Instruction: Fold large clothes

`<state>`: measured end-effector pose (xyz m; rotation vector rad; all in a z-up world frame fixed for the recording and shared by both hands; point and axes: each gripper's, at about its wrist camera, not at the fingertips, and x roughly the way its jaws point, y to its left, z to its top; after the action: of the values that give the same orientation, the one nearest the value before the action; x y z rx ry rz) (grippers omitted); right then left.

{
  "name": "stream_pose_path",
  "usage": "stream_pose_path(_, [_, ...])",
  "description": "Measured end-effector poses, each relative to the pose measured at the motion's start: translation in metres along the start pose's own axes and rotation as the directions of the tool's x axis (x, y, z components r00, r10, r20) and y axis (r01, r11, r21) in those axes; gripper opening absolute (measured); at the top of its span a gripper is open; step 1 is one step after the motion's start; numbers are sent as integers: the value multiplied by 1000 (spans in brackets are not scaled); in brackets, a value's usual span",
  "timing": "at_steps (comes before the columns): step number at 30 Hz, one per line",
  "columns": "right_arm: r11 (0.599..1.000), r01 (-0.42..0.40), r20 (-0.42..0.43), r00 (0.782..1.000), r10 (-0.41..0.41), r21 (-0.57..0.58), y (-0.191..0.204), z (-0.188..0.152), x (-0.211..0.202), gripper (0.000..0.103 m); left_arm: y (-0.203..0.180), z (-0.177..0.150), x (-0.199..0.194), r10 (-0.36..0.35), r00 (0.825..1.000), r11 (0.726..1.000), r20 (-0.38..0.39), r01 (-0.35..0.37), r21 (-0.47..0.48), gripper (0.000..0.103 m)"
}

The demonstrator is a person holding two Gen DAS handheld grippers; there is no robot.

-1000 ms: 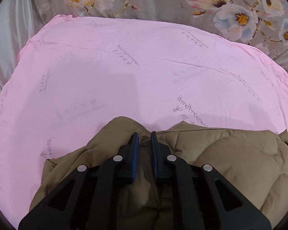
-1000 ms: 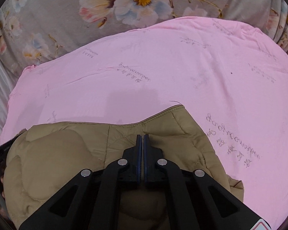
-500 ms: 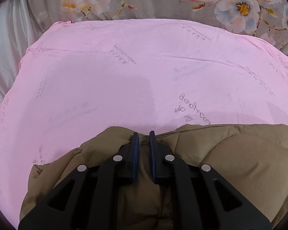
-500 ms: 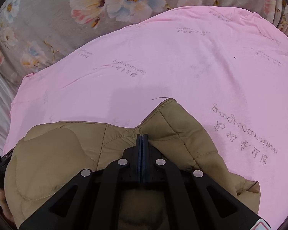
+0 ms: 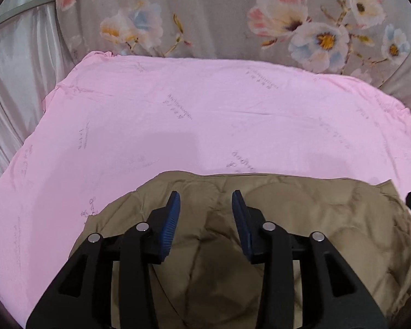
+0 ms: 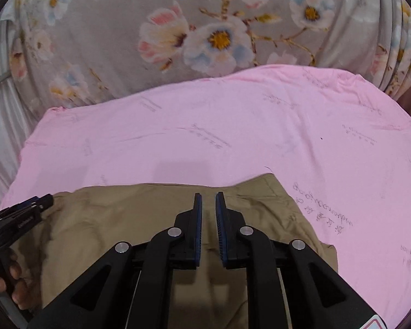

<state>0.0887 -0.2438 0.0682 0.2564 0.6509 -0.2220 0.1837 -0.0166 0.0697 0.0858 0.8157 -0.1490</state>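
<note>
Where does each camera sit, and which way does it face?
Left wrist: on the left gripper, looking forward and down over the khaki quilted jacket; jaws opening, nothing between them.
Right wrist: on the right gripper, same direction; jaws opening, empty; a hand shows at left.
Shared: the jacket, pink sheet, floral fabric; each view catches the other gripper at its edge.

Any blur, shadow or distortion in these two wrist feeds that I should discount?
Left wrist view: fisheye bows the pink sheet, soft shadow ahead of the tan jacket, dark vignette corners. Right wrist view: floral fabric slightly soft, sheet lettering blurred, no glare.
</note>
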Motion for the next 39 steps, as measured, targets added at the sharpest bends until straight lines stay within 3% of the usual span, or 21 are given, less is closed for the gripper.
stream_pose_path(3, [996, -67, 11, 998, 67, -52, 33, -8, -16, 13, -17, -7, -25, -43, 999, 999, 24, 43, 10, 38])
stream_pose_path(5, [991, -102, -11, 995, 101, -84, 52, -18, -12, 13, -25, -17, -23, -66, 998, 998, 0, 66, -7, 38])
stream_pose_path(8, [988, -90, -49, 995, 85, -123, 67, -36, 5, 13, -29, -30, -8, -43, 999, 999, -34, 42, -16, 37])
stream_pose_path(15, [993, -88, -89, 993, 81, -75, 51, -56, 33, 10, -34, -47, 12, -16, 999, 1000, -36, 15, -27, 39])
stream_pose_path(22, [994, -45, -75, 997, 37, -104, 58, -65, 39, 10, -37, -55, 17, 1, 1000, 1000, -10, -1, -23, 40])
stream_pose_path(39, [993, -34, -79, 997, 26, -109, 58, -67, 44, 10, -41, -58, 21, 33, 999, 999, 6, -32, -6, 40])
